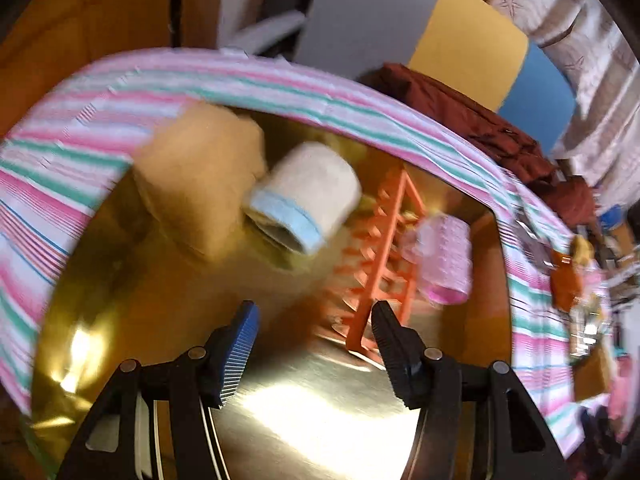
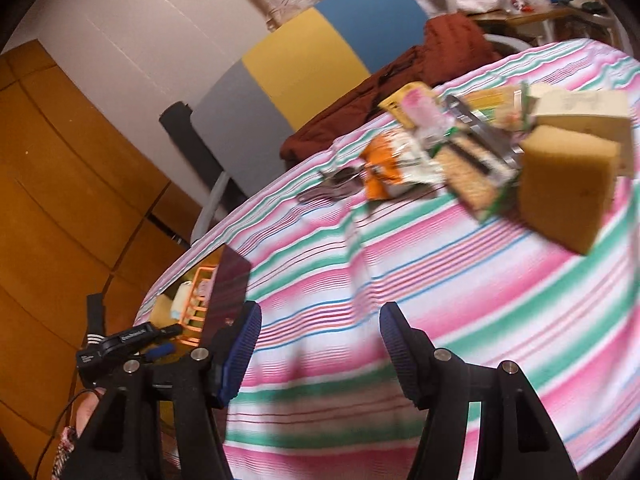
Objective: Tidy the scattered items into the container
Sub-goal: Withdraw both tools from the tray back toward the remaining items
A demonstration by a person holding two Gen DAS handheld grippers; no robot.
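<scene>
My left gripper (image 1: 314,312) hangs open over a shiny gold container (image 1: 160,300) with nothing between its fingers. Inside lie a tan sponge (image 1: 200,172), a white cloth roll with a blue edge (image 1: 308,192), an orange plastic rack (image 1: 380,256) and a pink hair roller (image 1: 444,260). My right gripper (image 2: 322,312) is open and empty above the striped tablecloth (image 2: 400,280). Far ahead of it lie a second tan sponge (image 2: 568,192), a cream box (image 2: 584,114), a biscuit packet (image 2: 468,172), an orange packet (image 2: 384,164) and metal tongs (image 2: 476,124). The container's dark wall (image 2: 228,284) is at its left.
A dark red garment (image 2: 400,76) lies draped behind the table, in front of a grey, yellow and blue panel (image 2: 304,64). The table's rounded edge drops to a wooden floor (image 2: 60,200) on the left. A dark small item (image 2: 336,184) lies near the orange packet.
</scene>
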